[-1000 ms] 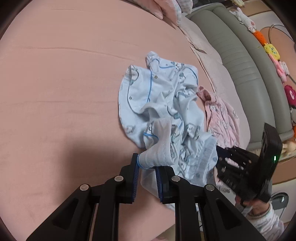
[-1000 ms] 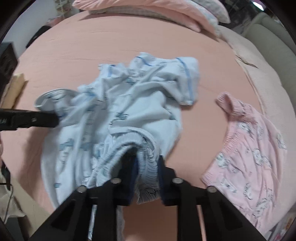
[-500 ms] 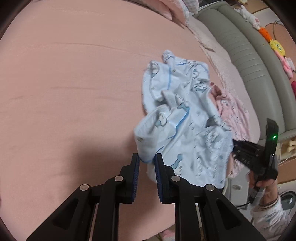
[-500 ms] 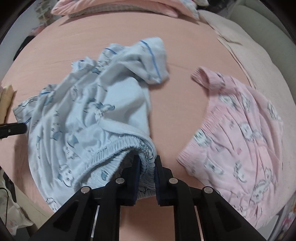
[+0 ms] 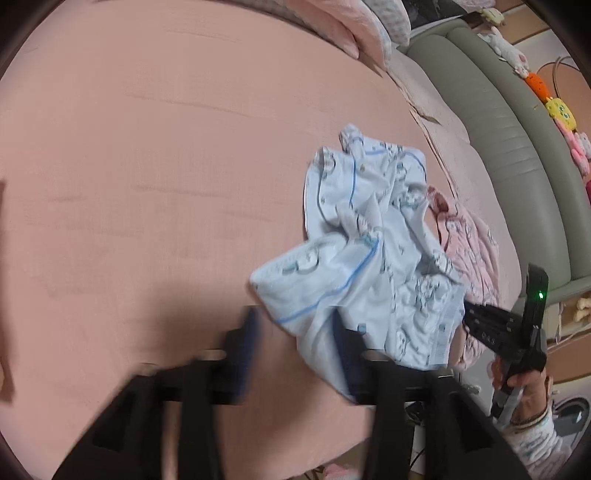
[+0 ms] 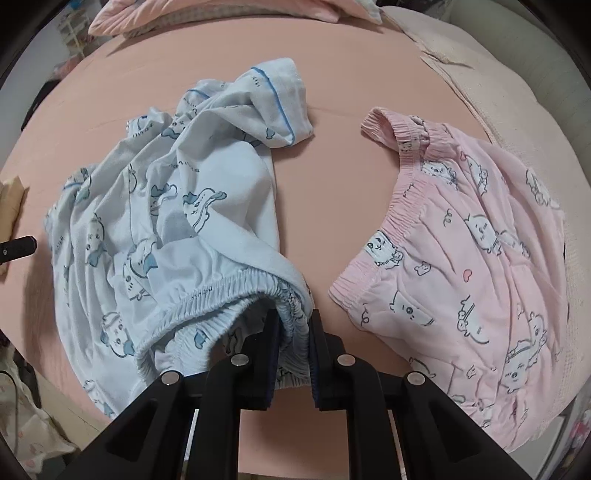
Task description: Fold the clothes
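Surface: bed with a salmon-pink sheet; pillows at the far end; a grey-green padded headboard along one side, seen from the left wrist view.
Blue garment: light blue pyjama piece with cartoon print and blue piping, crumpled on the sheet; one end lies loose toward the pillows, the elastic waistband end is nearest the right camera.
Pink garment: pink printed shorts with elastic waist, lying flat on the bed just beside the blue garment, not touching it in the right wrist view.
Right gripper: fingers closed tight on the gathered blue waistband, cloth bunched between the pads; no gap visible.
Left gripper: image motion-blurred; fingers spread wide apart, a fold of the blue garment draped between them and over the right finger; no pinch visible.
Right gripper from left view: black body with a green light, at the lower right corner of the blue garment.
Person: a hand with a patterned sleeve holds the right gripper's handle.
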The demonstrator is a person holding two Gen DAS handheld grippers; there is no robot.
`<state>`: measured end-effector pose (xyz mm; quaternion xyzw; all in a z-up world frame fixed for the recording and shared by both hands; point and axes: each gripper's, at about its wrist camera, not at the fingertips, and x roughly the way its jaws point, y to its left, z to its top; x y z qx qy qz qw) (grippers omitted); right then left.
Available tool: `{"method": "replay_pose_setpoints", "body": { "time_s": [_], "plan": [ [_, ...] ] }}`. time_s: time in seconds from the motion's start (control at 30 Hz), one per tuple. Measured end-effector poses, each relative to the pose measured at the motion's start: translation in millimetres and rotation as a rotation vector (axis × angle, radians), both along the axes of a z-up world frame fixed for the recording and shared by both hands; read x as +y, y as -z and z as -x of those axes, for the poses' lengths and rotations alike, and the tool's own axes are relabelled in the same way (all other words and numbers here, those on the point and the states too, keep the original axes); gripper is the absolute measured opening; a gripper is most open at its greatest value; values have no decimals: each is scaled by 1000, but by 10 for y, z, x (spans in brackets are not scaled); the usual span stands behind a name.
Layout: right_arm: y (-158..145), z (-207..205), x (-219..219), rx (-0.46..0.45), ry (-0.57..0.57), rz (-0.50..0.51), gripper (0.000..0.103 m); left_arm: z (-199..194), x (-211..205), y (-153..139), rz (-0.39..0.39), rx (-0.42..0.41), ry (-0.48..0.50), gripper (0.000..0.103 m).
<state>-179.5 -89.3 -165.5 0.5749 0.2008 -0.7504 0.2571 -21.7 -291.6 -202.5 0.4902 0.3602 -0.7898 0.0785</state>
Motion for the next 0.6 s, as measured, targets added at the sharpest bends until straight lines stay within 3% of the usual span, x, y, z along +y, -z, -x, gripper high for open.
{"method": "replay_pose_setpoints", "body": {
  "time_s": [0.07,0.13,0.2,0.3,0.6],
  "plan": [
    [-29,34,91,-23,26,43,13,50,-12,-45,15,23,13,75],
    [-54,55,172,-56,64,102,22,124,-39,-28,26,9,31,75],
    [-82,75,258,-97,103,159,49,214,-30,3,46,-7,49,75],
    [-135,66,370,-111,137,210,51,341,17,50,76,-25,82,75],
    [-212,-155,345,-158,114,239,52,663,176,162,173,-69,206,75]
  ]
}}
